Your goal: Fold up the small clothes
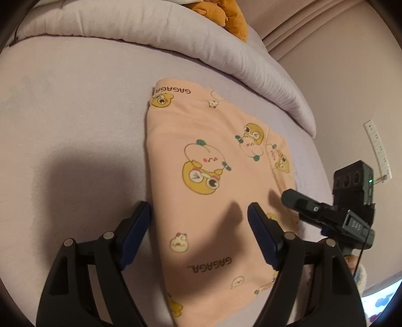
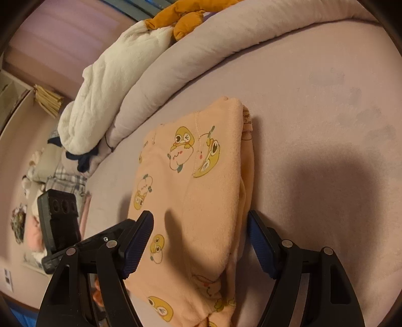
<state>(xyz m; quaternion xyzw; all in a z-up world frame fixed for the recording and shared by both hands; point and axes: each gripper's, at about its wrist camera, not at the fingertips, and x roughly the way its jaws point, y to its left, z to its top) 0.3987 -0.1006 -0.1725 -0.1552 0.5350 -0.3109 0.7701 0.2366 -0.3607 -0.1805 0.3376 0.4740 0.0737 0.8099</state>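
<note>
So the peach garment (image 1: 216, 181) with the cartoon frog and peach prints is lying folded on the bed (image 1: 75, 100), which has a pale lilac sheet. In the left wrist view it fills the middle and runs from about 12 o'clock down to 6 o'clock, with "GAGAGA" printed near its top edge and again lower down. From the right wrist view you can see it's stacked in layers, the folded edge showing along its 3 o'clock side.

The left gripper (image 1: 199, 213) has its jaws wide apart and isn't clamped on anything; the left pad sits over the bare sheet just off the cloth's edge, the right pad over the cloth. Can't tell if the tips actually touch the fabric.

Same deal with the right gripper (image 2: 201, 221): jaws spread, nothing pinched. The garment lies between its fingers, its folded edge just beside the right one. In the left wrist view the right gripper pokes in at roughly 4 o'clock, beside the garment's edge.

A rolled-up duvet (image 1: 176, 42) curves along the far side of the bed at 12 o'clock, and there's an orange plush toy (image 1: 226, 15) sitting on top of it. A white fluffy blanket (image 2: 108, 88) is bunched at 10 o'clock in the right wrist view.
</note>
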